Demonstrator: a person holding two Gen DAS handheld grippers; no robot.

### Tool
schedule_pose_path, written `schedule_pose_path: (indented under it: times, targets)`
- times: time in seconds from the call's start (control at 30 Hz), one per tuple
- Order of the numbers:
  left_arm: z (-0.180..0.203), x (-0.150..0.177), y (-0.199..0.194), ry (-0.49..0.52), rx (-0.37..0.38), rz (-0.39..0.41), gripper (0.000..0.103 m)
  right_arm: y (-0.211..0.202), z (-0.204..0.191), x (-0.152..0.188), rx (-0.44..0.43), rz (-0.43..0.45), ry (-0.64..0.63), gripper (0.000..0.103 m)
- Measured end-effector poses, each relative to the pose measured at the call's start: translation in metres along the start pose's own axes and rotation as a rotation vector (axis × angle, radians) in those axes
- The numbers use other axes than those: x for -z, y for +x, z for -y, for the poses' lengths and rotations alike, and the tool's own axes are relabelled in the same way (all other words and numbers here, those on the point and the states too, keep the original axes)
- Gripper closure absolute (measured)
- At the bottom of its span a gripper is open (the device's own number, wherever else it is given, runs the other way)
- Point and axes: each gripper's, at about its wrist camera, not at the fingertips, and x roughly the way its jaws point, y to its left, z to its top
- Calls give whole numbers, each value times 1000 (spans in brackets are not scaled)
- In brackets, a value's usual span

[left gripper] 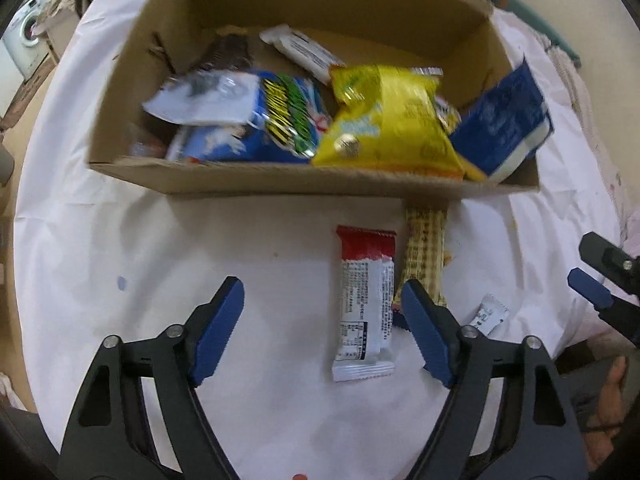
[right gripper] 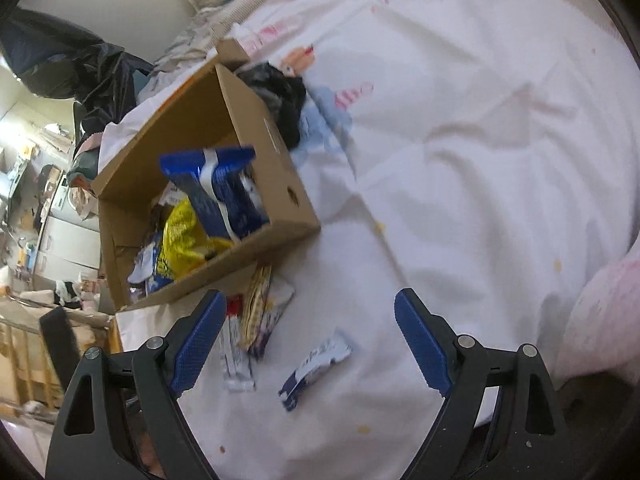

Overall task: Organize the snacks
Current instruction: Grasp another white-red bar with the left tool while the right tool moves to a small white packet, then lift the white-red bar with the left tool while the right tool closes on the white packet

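Observation:
An open cardboard box (left gripper: 280, 178) (right gripper: 280, 168) sits on the white sheet and holds several snack packs, among them a yellow bag (left gripper: 392, 120) (right gripper: 180, 236) and a blue pack (left gripper: 504, 124) (right gripper: 220, 192). In front of the box lie a red-and-white bar (left gripper: 366, 300) (right gripper: 234, 344), a yellow patterned bar (left gripper: 424, 252) (right gripper: 258, 308) and a small white-and-blue packet (left gripper: 490, 314) (right gripper: 316, 364). My left gripper (left gripper: 322, 328) is open and empty, its jaws wide around the red-and-white bar's near side. My right gripper (right gripper: 308, 344) is open and empty above the small packet; it shows at the right edge of the left wrist view (left gripper: 592, 280).
The white sheet (right gripper: 460, 160) is wrinkled and stained. A pink fabric (right gripper: 600, 320) lies at the right. A dark cloth (right gripper: 284, 100) lies behind the box. Room clutter and a washing machine (left gripper: 24, 36) stand beyond the left edge.

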Motion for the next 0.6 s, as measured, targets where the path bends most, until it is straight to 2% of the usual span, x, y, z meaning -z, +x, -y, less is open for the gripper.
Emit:
schedule_pose_path:
  times: [0.23, 0.27, 0.3, 0.33, 0.5, 0.6]
  targets:
    - [30, 8, 41, 36, -22, -93, 44, 1, 13, -3, -82, -31, 86, 14]
    - [32, 9, 44, 50, -40, -97, 50, 3, 14, -4, -94, -43, 99, 14]
    - [36, 11, 46, 76, -81, -103, 63, 5, 15, -4, -105, -56, 112, 14]
    - [37, 13, 45, 97, -90, -102, 75, 9, 16, -3, -114, -74, 124, 14]
    - [26, 19, 35, 131, -93, -132, 76, 19, 10, 1, -80, -129, 104, 14]
    - [9, 20, 19, 119, -104, -126, 76, 32, 11, 7, -106, -203, 127, 14]
